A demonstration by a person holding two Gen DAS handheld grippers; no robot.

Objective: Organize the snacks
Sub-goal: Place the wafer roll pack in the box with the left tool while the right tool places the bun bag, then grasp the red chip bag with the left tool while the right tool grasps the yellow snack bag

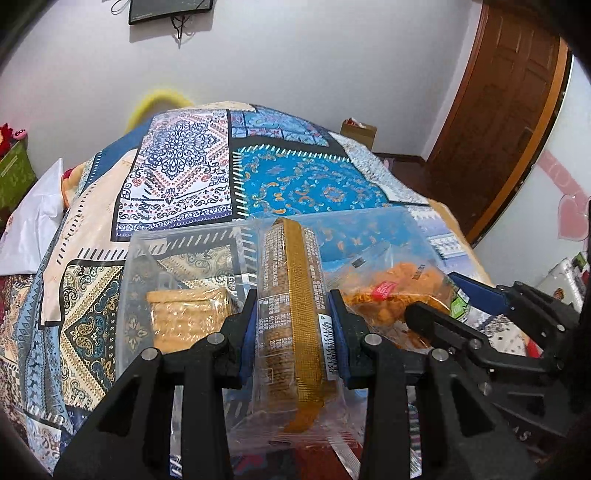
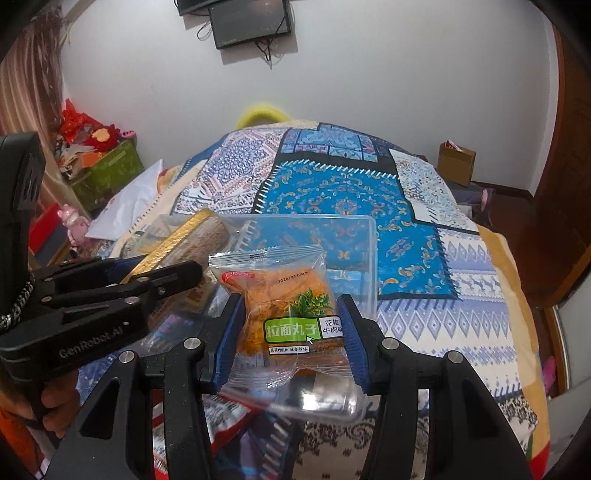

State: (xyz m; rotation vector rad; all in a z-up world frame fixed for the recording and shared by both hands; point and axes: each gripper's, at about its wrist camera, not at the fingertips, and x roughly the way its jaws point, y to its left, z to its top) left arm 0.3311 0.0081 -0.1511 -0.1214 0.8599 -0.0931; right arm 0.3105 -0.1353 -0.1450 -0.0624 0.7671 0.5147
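Snacks sit in both of my claws, held above a bed spread with a patchwork quilt in blue, white and cream panels. Behind the bed I see a white wall with a dark screen mounted high, and a brown wooden door on the right.

Ahead of my claws, over the quilt, are two clear plastic bins. The left bin holds a pack of pale square crackers near its front. The right bin shows the quilt pattern through its wall; I cannot tell what lies inside it.

My left claw is clenched on a long biscuit sleeve in clear wrap with a gold strip running down it and a barcode at its edge; the blue pads press against both of its sides, and the sleeve points away from me toward the bins. In the right wrist view this claw sits at the left, with a hand gripping its handle.

My right claw is grasping a small clear packet of orange noodle-ball snack with a green label, both blue pads against its sides, the packet upright in front of the right bin. A red and white wrapper lies below that claw.
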